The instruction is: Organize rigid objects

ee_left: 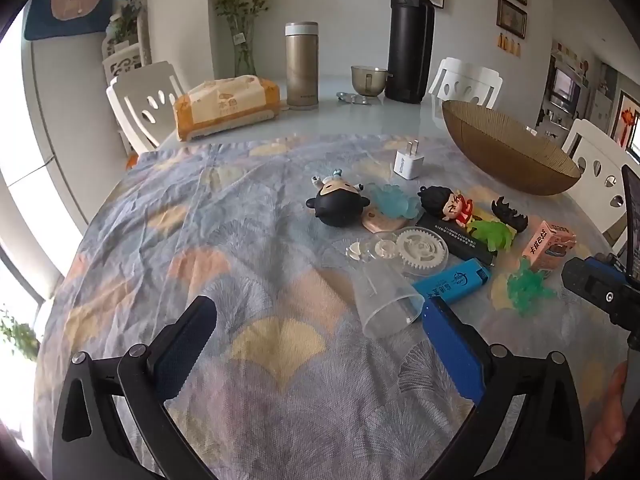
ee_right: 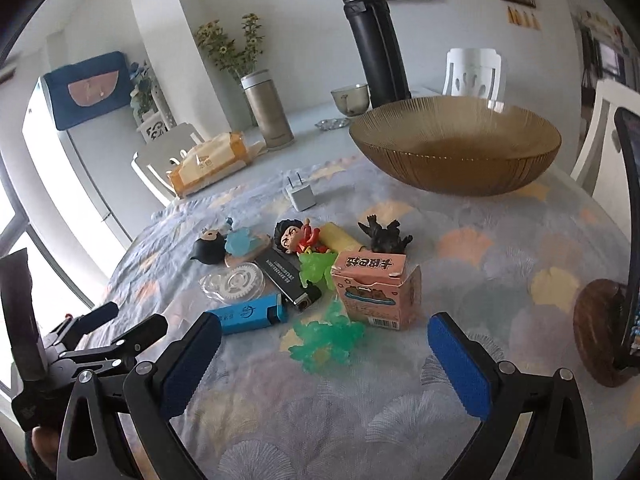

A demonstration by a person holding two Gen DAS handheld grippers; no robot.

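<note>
On the floral tablecloth (ee_right: 500, 240), small toys are lying jumbled below the empty amber glass bowl (ee_right: 454, 148). The right gripper (ee_right: 324, 364) should be straddling the green translucent figure (ee_right: 326, 340) squarely before closing. Both it and the left gripper (ee_left: 320, 340) are gaping wide, holding nothing.

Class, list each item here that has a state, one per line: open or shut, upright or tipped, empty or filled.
left gripper: open, holding nothing
right gripper: open, holding nothing
amber bowl: upright, empty
clear cup: lying on its side
pink box: standing, top flap open
black flask: upright, capped
</note>
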